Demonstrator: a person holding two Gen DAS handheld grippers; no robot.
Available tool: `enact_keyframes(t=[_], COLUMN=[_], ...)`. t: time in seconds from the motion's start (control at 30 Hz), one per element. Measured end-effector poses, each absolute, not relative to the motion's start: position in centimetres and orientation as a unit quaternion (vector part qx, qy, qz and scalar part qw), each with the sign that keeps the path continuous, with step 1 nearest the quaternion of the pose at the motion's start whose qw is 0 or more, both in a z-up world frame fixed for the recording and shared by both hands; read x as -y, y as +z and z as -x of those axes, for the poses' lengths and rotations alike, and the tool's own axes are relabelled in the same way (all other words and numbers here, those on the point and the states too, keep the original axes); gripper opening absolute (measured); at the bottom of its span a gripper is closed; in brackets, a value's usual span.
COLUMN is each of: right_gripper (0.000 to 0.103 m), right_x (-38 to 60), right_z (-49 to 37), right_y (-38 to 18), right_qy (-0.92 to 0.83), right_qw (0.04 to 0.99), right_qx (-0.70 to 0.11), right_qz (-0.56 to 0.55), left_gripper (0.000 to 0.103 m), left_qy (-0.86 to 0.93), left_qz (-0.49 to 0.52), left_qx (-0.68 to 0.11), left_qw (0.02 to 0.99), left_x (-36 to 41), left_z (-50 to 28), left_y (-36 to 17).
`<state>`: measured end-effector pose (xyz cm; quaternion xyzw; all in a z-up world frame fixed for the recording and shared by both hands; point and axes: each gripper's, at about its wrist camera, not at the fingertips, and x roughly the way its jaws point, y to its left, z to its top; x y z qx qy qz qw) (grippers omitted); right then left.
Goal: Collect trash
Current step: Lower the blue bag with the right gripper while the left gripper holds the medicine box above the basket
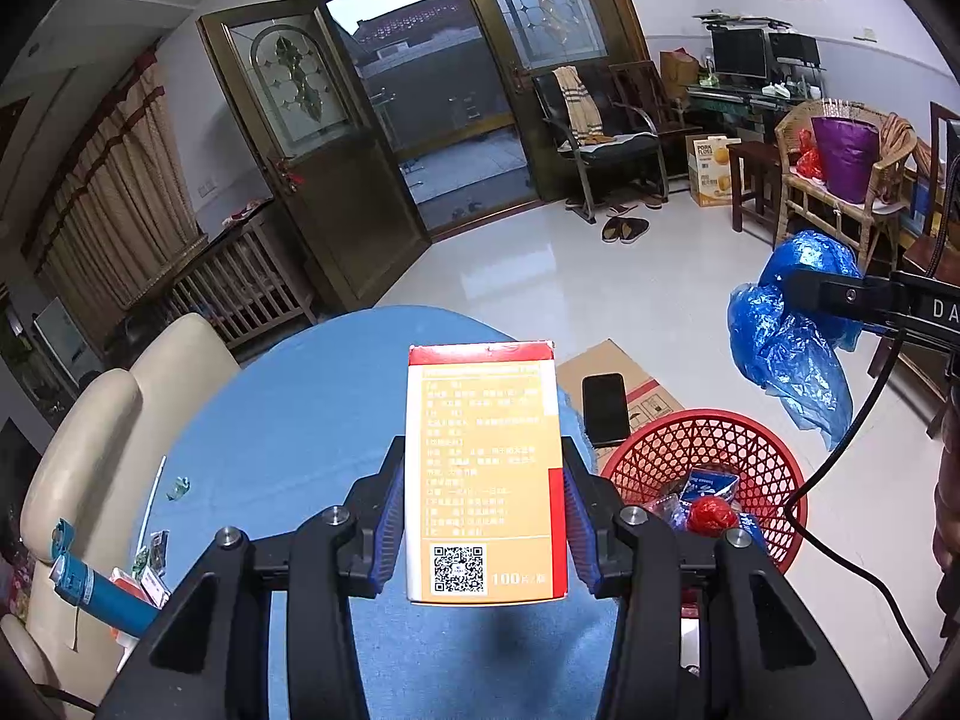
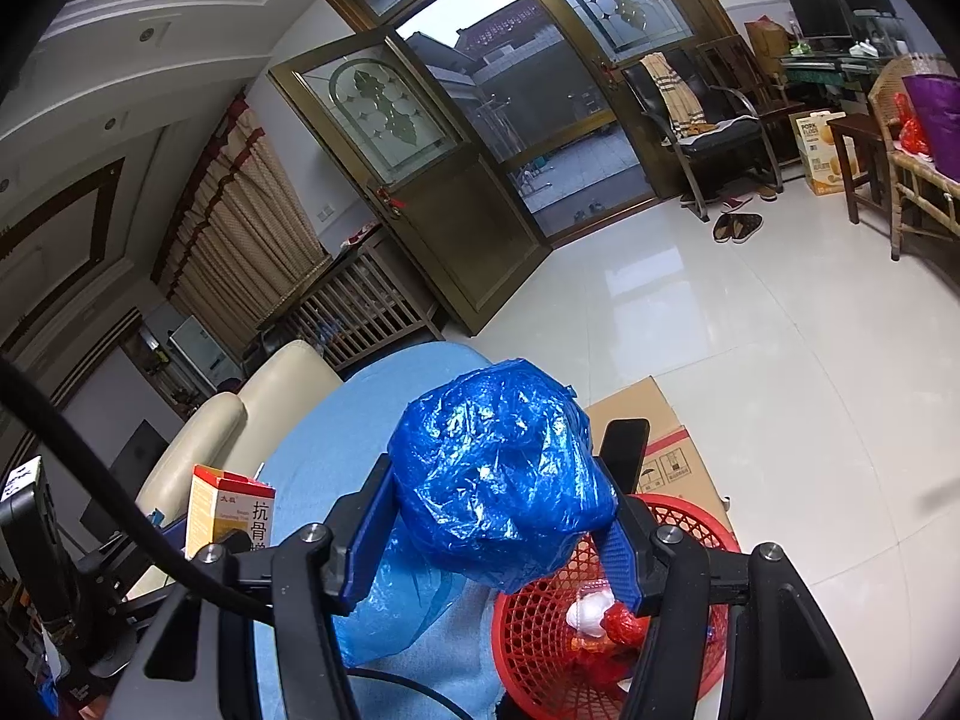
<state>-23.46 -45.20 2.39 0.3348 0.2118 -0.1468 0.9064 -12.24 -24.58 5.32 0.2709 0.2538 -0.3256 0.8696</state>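
My left gripper [image 1: 483,480] is shut on an orange and white medicine box [image 1: 483,468] with a red top edge, held upright above the blue-covered table [image 1: 288,420]. My right gripper [image 2: 495,516] is shut on a crumpled blue plastic bag [image 2: 498,480], held above the table edge beside the red mesh basket [image 2: 540,630]. The basket [image 1: 738,450] stands to the right of the table and holds red, blue and white trash. The bag [image 1: 792,324] and the right gripper also show in the left wrist view, and the box [image 2: 231,516] in the right wrist view.
A black phone [image 1: 606,408] lies on a flat cardboard sheet [image 1: 648,384] past the basket. A blue tube [image 1: 102,591], cards and small scraps lie at the table's left. A cream chair [image 1: 90,450] stands left of the table. Cables hang on the right.
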Motion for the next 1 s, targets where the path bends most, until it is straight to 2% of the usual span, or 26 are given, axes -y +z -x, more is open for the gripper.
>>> enact_keyframes(t=[1.0], right_gripper=[0.064], right_x=[46.3], right_z=[22.5], right_y=[1.3], right_qy=[-0.154], right_qw=[0.895], right_qx=[-0.230], right_qz=[-0.349], left_gripper=[0.048], left_qy=[-0.336], left_qz=[-0.284], left_qx=[-0.274], left_qw=[0.855], left_x=[26.0], left_z=[11.6], left_y=[3.9])
